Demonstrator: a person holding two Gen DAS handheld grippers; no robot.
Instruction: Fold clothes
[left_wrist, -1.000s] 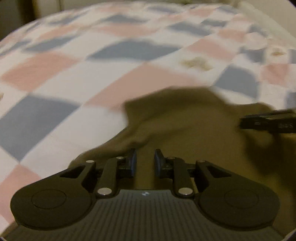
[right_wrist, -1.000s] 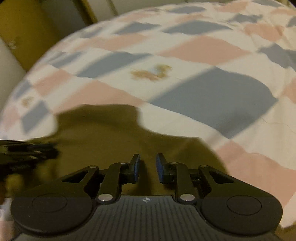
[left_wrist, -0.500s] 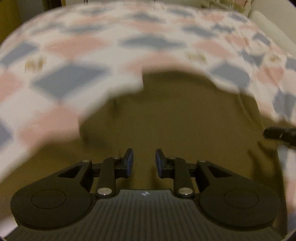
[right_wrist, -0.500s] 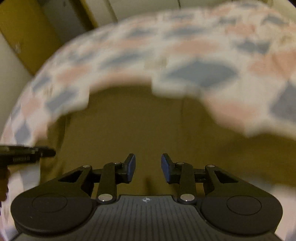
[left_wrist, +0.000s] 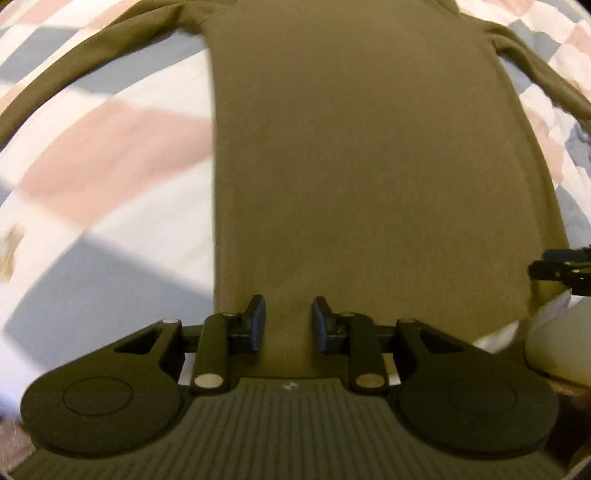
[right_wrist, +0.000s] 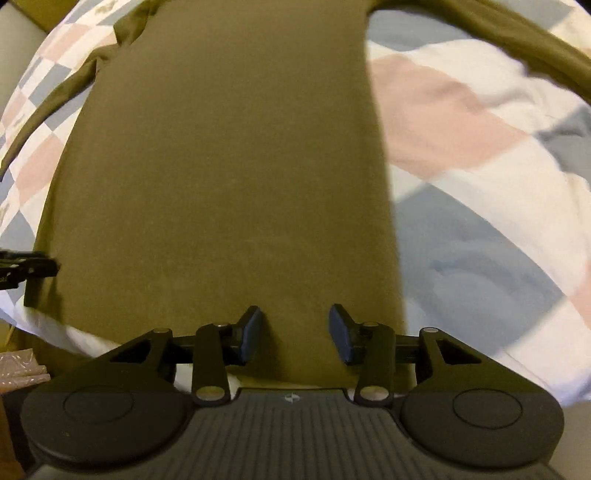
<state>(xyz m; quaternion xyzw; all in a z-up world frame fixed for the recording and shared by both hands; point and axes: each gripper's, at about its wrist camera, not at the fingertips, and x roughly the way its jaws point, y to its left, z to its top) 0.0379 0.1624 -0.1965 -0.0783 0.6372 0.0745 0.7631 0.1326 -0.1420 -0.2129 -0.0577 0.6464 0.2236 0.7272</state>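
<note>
An olive long-sleeved shirt (left_wrist: 362, 166) lies spread flat on the bed, body lengthwise away from me, with its sleeves (left_wrist: 92, 40) angled out to both sides. Its hem reaches the bed's near edge. My left gripper (left_wrist: 288, 325) is at the hem near the shirt's left side, open, with cloth lying in the gap between its fingers. My right gripper (right_wrist: 294, 332) is at the hem near the shirt's (right_wrist: 229, 166) right side, open wider, also over cloth. Each gripper shows at the edge of the other's view: the right gripper (left_wrist: 561, 271) and the left gripper (right_wrist: 26, 267).
A bedspread (left_wrist: 92, 155) checked in pink, grey-blue and white covers the bed on both sides of the shirt. The bed's near edge runs just under both grippers. A pale rounded thing (left_wrist: 554, 350) sits at the lower right of the left wrist view.
The shirt was bunched and lifted; now it lies stretched flat with sleeves out. Both grippers pulled back to the near edge, and their fingers have spread, the right more than the left.
</note>
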